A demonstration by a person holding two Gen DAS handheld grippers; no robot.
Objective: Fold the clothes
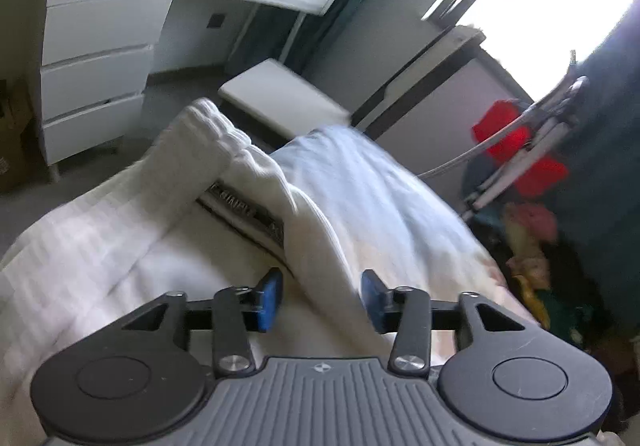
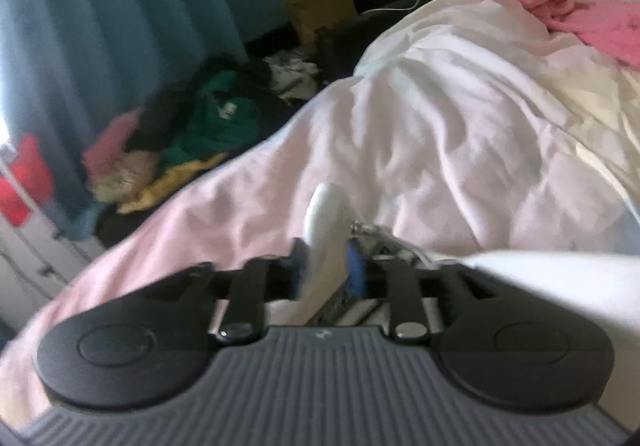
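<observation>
Spanning the bed (image 1: 400,182), a white garment (image 1: 248,174): left tool (image 1: 322,296) spread open astride it, right tool (image 2: 330,266) clamped on a fold.

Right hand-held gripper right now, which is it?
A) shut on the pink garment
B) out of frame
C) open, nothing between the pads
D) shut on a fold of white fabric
D: in the right wrist view the right hand-held gripper has its blue pads pressed close on a fold of the white garment; the pink garment lies far off on the bed.
</observation>
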